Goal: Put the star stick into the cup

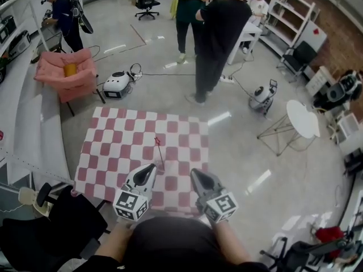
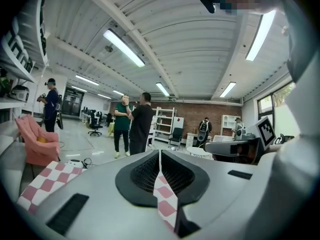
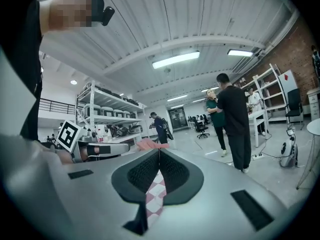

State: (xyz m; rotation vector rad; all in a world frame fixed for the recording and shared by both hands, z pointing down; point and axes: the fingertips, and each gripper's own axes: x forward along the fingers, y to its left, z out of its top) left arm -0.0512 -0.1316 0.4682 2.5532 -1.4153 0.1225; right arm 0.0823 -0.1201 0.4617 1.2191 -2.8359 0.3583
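Looking steeply down onto the table, spot the star stick [image 1: 159,153] near the middle of the red-and-white checked cloth [image 1: 113,146]: thin, red, star end pointing away. Upright or lying flat, hard to call from up here. Sits just beyond the two claw tips and roughly between them, touched by neither. Left gripper [image 1: 152,168] right beside the stick's near end, pinched narrow, tips together, only checked cloth showing through the slit. Right gripper [image 1: 194,173] a little further off, likewise closed up on nothing. Further out on the floor: pink armchair [image 1: 67,72] back left, two people standing [image 1: 218,33] beyond the table, round white side table [image 1: 303,118] off right
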